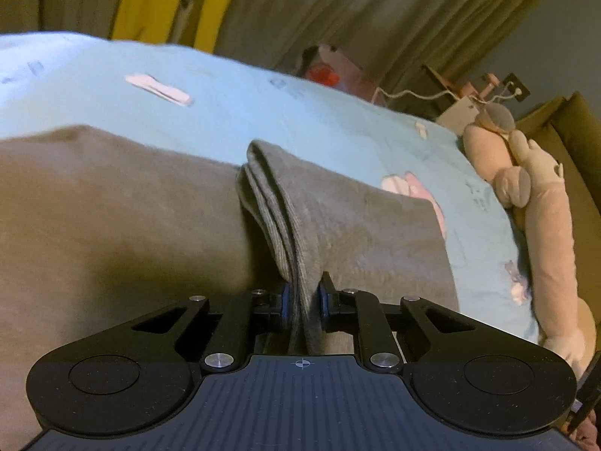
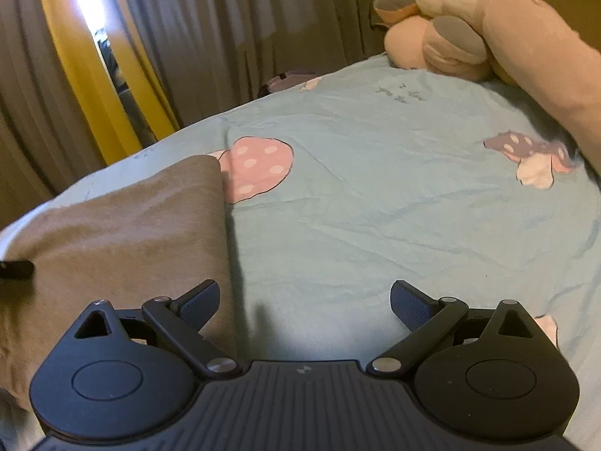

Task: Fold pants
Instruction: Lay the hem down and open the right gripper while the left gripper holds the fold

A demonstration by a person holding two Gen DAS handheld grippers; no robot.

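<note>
The grey pants (image 1: pixel 112 218) lie on the light blue bedsheet (image 1: pixel 300 112), folded into layers. My left gripper (image 1: pixel 303 300) is shut on a bunched, ribbed edge of the pants, several layers pinched between its pads and rising as a ridge ahead. In the right wrist view the pants (image 2: pixel 124 233) lie at the left, their right edge running down to my left finger. My right gripper (image 2: pixel 305 302) is open and empty, low over the bare sheet (image 2: pixel 375 206) just right of the pants. A black tip of the other gripper (image 2: pixel 17 268) shows at the far left.
A long pink and grey plush toy (image 1: pixel 544 225) lies along the bed's right side, also seen at the top right in the right wrist view (image 2: pixel 488 26). Grey and yellow curtains (image 2: pixel 112 56) hang behind the bed. Clutter and cables (image 1: pixel 469 97) sit beyond the far edge.
</note>
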